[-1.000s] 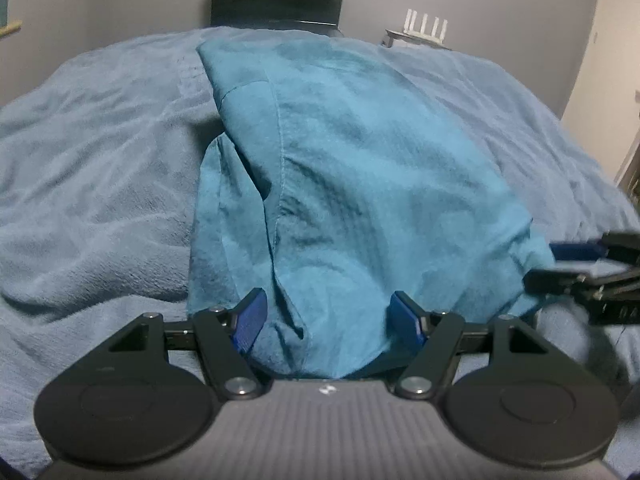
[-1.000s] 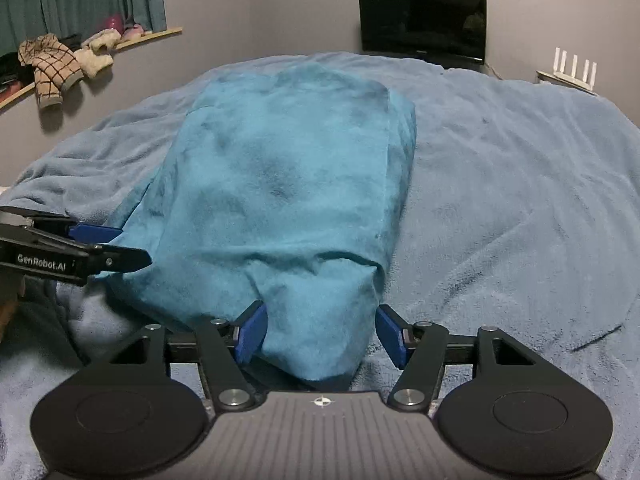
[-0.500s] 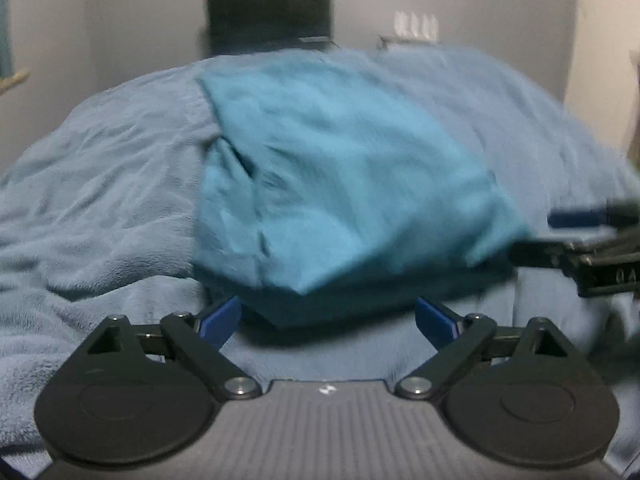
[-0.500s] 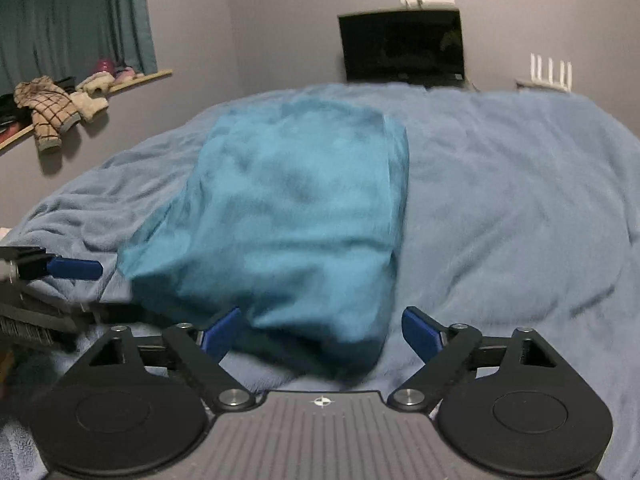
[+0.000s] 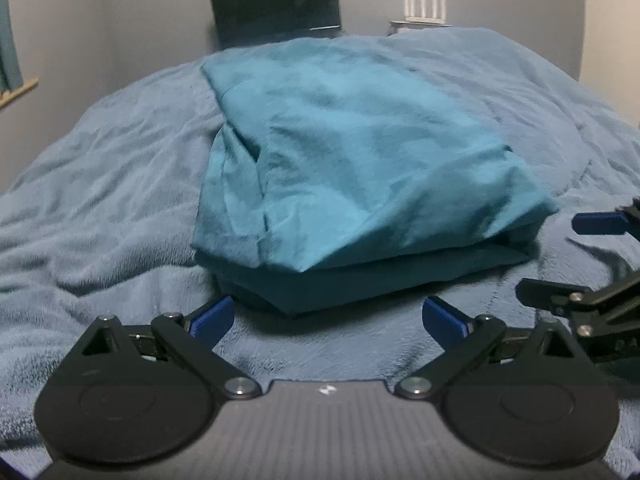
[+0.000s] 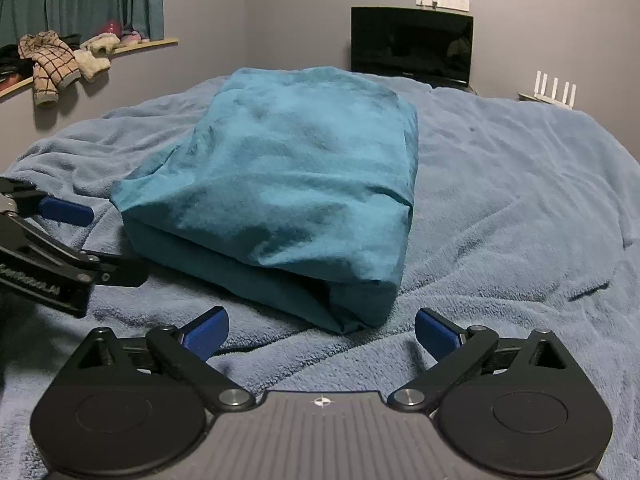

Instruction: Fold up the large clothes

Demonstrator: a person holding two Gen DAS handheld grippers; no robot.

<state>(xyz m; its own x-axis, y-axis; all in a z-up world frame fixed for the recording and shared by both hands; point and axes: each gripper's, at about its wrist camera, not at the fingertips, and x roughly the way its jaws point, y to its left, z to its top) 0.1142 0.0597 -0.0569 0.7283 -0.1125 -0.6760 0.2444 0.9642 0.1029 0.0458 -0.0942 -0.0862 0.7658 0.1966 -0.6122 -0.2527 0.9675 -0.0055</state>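
Observation:
A teal garment (image 5: 352, 168) lies folded in a thick stack on the blue blanket (image 5: 100, 200); it also shows in the right wrist view (image 6: 288, 184). My left gripper (image 5: 326, 320) is open and empty, just short of the garment's near edge. My right gripper (image 6: 322, 332) is open and empty, just short of the garment's near right corner. Each gripper shows at the edge of the other's view: the right one (image 5: 592, 256) and the left one (image 6: 72, 240).
The blanket (image 6: 520, 208) covers the whole bed. A dark monitor (image 6: 412, 48) and a white router (image 6: 554, 88) stand behind the bed. Clothes (image 6: 52, 60) lie on a shelf at the left wall under a curtain.
Both grippers opened wide, let go of the garment's near edge and drew back. The garment now rests on the blanket by itself.

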